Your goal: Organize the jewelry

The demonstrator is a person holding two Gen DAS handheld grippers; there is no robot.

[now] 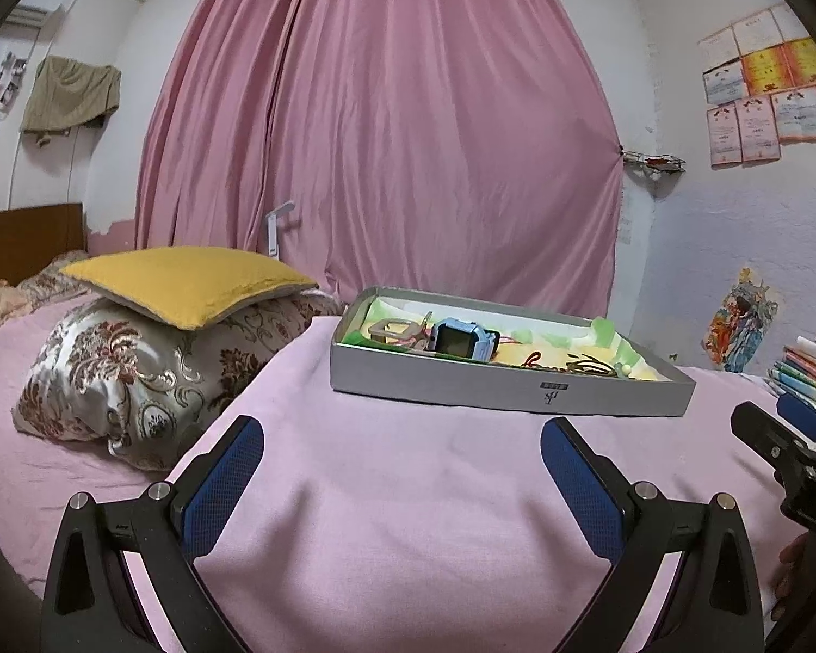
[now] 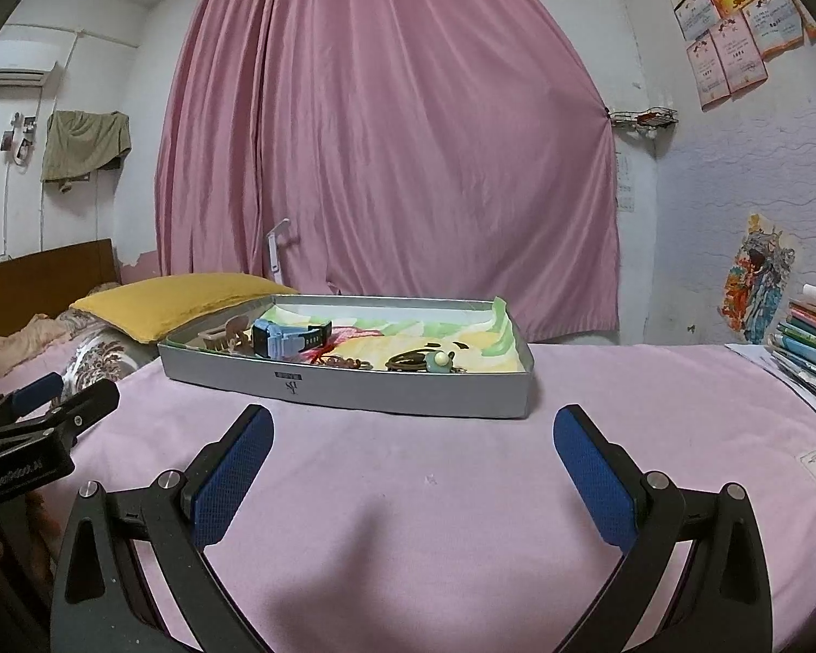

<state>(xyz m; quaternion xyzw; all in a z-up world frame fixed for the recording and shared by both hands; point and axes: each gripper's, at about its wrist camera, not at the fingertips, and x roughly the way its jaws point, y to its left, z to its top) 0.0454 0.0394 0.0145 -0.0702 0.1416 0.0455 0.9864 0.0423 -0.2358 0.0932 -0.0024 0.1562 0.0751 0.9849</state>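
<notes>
A shallow silver tray rests on the pink bedspread ahead of both grippers. Inside it lie a blue smartwatch, a beige hair clip, a red cord, dark bracelets and a pale green bead. My left gripper is open over bare bedspread, short of the tray. My right gripper is open too, nothing between its fingers. Each gripper shows at the edge of the other's view.
A yellow cushion sits on a floral pillow to the left. Stacked books stand at the right by the wall. A pink curtain hangs behind the tray. Open bedspread lies between grippers and tray.
</notes>
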